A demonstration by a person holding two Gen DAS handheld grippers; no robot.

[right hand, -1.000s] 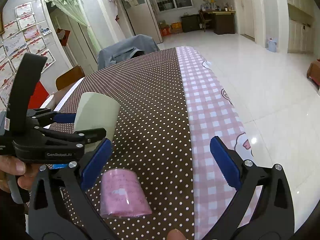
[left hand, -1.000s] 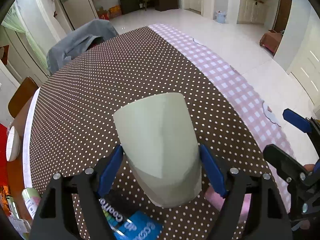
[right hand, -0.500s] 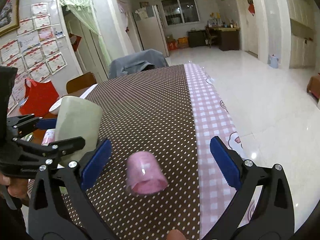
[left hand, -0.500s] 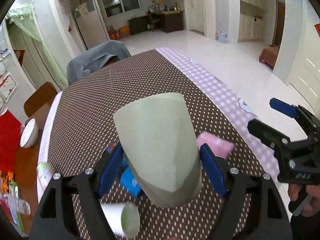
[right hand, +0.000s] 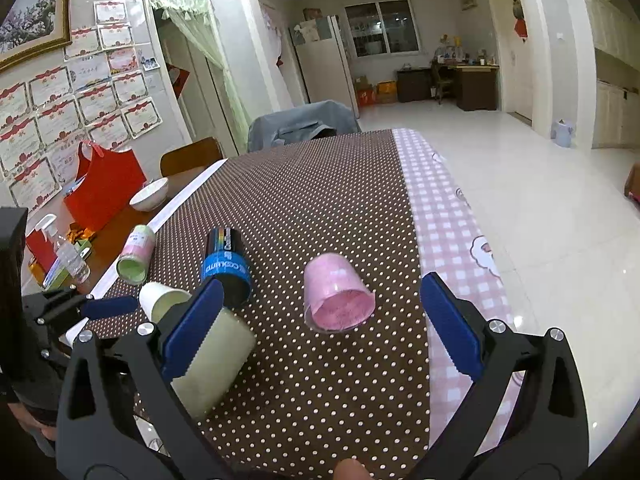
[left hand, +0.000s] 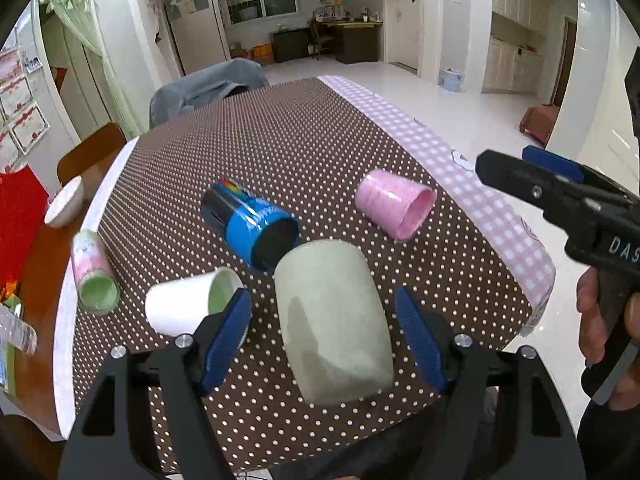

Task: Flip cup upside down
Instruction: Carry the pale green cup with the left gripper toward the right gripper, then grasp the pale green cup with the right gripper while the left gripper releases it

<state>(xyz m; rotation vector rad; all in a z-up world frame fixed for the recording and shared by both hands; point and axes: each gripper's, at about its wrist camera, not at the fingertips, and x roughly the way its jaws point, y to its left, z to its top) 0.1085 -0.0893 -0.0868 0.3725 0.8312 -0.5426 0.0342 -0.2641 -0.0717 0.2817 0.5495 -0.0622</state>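
Left claw [left hand: 323, 330] straddles green cup [left hand: 334, 324] (contact unclear), rim hidden.

Left gripper [left hand: 323, 330]: jaws spread, blue pads [left hand: 226, 336] clear of contact on both sides, pointing forward and down over the near table edge. Right gripper [right hand: 316, 322]: jaws wide apart, nothing between them, held level with and to the right of the left one. Right hand [left hand: 608, 320] wraps its handle.
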